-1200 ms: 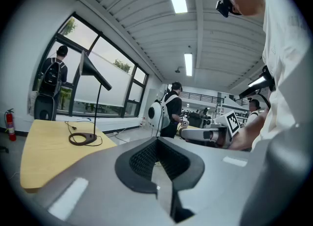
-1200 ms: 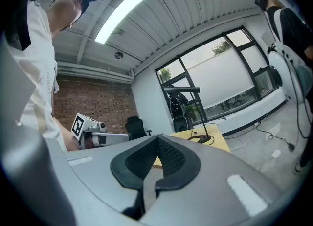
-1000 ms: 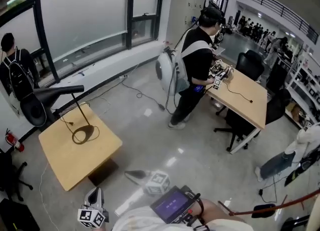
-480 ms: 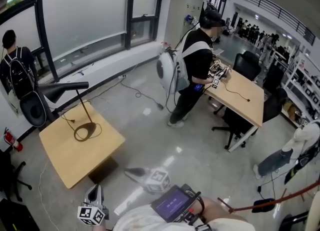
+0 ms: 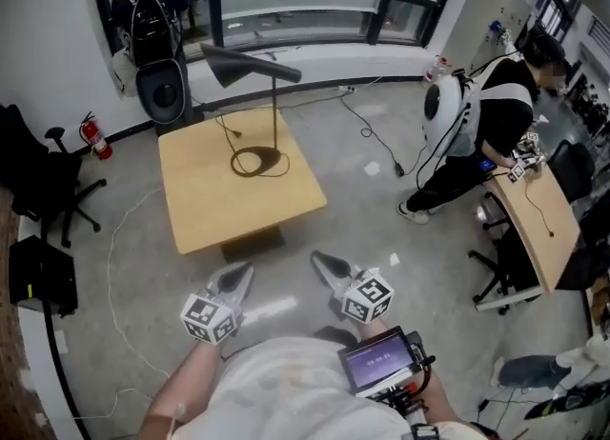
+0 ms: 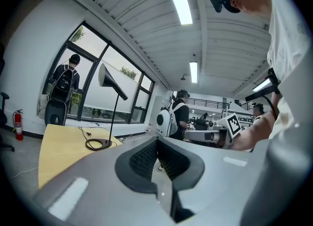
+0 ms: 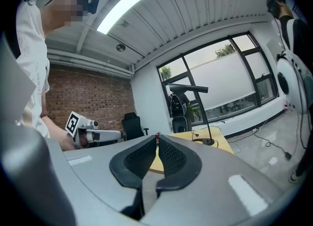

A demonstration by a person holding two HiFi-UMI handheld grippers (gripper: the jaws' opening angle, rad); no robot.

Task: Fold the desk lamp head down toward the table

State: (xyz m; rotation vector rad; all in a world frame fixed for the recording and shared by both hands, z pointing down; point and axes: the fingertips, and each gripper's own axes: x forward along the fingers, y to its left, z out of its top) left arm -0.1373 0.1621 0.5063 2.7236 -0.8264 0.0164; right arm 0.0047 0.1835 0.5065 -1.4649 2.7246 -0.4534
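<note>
Near me, both grippers are hanging empty: left gripper (image 5: pixel 235 281) with jaws pressed together, right gripper (image 5: pixel 327 267) with only its tips meeting. Beyond them, the table (image 5: pixel 214 214) is waiting, well apart. The desk lamp (image 5: pixel 246 161) is standing toward its far edge, head (image 5: pixel 227 63) raised. My judgement: I am needing to close in, open one gripper, then press the head down gently.

I'm swinging round to face the table (image 5: pixel 205 202) w/ desk lamp (image 5: pixel 246 64), L gripper (image 5: pixel 239 276) & R gripper (image 5: pixel 322 264) lining up.

Jaws together: left gripper (image 5: pixel 243 272), right gripper (image 5: pixel 320 260) (empty)
</note>
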